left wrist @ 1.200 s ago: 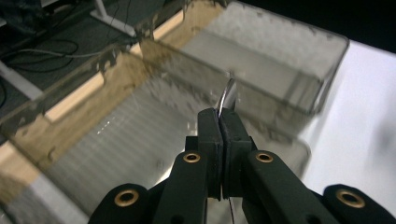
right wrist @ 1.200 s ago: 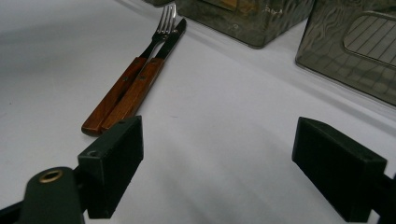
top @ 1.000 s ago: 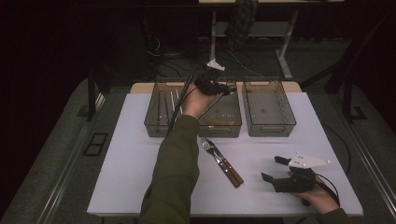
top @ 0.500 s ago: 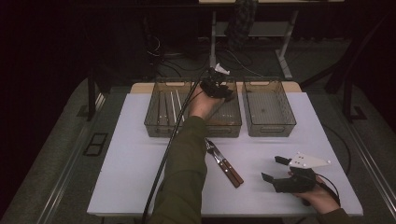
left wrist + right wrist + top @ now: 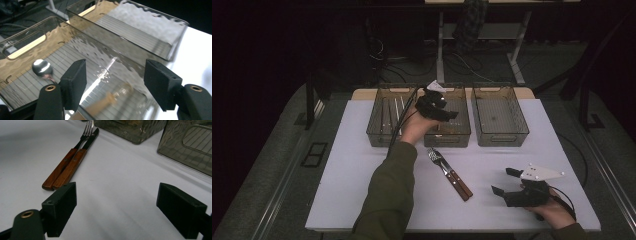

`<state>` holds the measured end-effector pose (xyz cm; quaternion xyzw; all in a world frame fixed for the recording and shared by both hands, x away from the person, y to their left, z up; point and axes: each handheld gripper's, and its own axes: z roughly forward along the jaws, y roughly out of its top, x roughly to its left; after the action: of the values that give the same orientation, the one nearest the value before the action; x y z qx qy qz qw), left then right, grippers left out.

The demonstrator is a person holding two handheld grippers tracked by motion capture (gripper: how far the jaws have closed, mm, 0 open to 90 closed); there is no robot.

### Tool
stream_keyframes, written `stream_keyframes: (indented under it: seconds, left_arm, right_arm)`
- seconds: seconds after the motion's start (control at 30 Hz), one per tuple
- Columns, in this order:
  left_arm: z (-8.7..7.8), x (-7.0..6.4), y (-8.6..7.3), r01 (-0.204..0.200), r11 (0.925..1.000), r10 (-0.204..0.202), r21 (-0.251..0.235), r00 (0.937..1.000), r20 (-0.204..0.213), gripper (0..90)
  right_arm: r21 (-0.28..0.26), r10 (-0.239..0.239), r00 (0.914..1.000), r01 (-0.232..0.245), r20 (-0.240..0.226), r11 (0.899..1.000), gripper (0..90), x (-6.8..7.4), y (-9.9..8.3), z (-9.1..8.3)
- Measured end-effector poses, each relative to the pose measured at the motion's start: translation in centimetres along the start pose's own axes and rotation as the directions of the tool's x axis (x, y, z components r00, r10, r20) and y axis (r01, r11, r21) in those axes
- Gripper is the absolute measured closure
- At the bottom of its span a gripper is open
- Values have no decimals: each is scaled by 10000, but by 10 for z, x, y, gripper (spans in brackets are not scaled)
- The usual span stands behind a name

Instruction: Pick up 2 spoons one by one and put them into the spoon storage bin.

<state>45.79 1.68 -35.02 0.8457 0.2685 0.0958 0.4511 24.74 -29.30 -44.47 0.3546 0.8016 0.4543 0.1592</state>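
Over the middle one of three smoky, see-through plastic bins [image 5: 447, 131], the left gripper [image 5: 438, 106] hovers with its jaws spread and nothing between them; below it, a shiny metal spoon with a wooden handle [image 5: 42, 68] already lies on the ribbed bin floor. Thin metal pieces rest in the left bin [image 5: 388, 116], too small to name, while the right bin [image 5: 499, 116] looks bare. Sorting seems partly done: a wooden-handled steel fork [image 5: 443, 167] and a matching wooden-handled knife [image 5: 457, 180] lie touching side by side on the white tabletop [image 5: 362, 170], just in front of the bins and apparently left to put away. Near the front right corner the right gripper [image 5: 504, 182] rests low, jaws wide and holding nothing, facing that cutlery. Around the table the room is dark, with grey flooring, cables and desk legs behind.
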Motion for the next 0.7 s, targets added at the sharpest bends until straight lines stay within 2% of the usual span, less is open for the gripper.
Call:
stream_keyframes:
  seconds: [0.17, 0.33, 0.47, 0.7]
  left_arm:
    - [-22, -14, -16, -45, 9991, 59, -425, 9994, 337, 270]
    - [-41, -25, -35, -268, 9987, 287, -434, 9987, 428, 236]
    - [-54, -29, -50, -201, 9981, 236, -581, 9979, 604, 212]
    - [-71, -44, -87, -233, 9980, 278, -580, 9965, 789, 205]
  right_arm:
    - [4, 6, 10000, -6, 75, 10000, 163, 0, 0, 0]
    - [51, 30, 9999, -31, 137, 10000, 163, -2, -1, 1]
    - [88, 85, 9998, -87, 166, 9999, 163, -2, -1, 2]
    - [199, 38, 9998, -42, 201, 9998, 163, -2, -1, 3]
